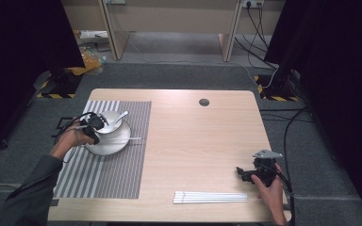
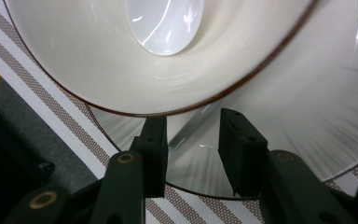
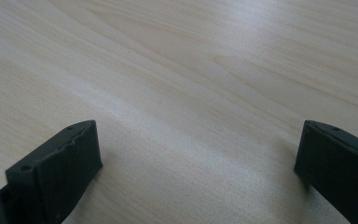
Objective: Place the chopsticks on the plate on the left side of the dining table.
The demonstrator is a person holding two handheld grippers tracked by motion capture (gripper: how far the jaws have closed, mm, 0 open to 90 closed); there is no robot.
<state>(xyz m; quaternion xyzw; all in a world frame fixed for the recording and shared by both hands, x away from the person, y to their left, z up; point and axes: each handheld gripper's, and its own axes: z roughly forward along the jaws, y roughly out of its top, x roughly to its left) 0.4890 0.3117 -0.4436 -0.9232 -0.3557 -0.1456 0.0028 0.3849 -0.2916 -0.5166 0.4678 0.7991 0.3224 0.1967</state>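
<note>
A white bowl (image 1: 109,121) with a white spoon (image 1: 121,117) in it sits on a white plate (image 1: 104,149) on the striped placemat (image 1: 108,174). My left gripper (image 1: 94,125) is at the bowl's left side. In the left gripper view its jaws (image 2: 193,119) stand apart just short of the bowl's (image 2: 88,70) brown-edged rim, over the plate (image 2: 307,107), with nothing pressed between them. The spoon's scoop (image 2: 165,23) lies in the bowl. My right gripper (image 1: 242,173) rests open near the table's front right; its jaws (image 3: 196,135) are wide over bare wood (image 3: 168,70).
A bundle of white sticks (image 1: 209,197) lies along the front edge, left of the right hand. A thin pale stick (image 1: 134,138) pokes out from the plate's right side. A dark round cap (image 1: 204,102) sits near the table's far edge.
</note>
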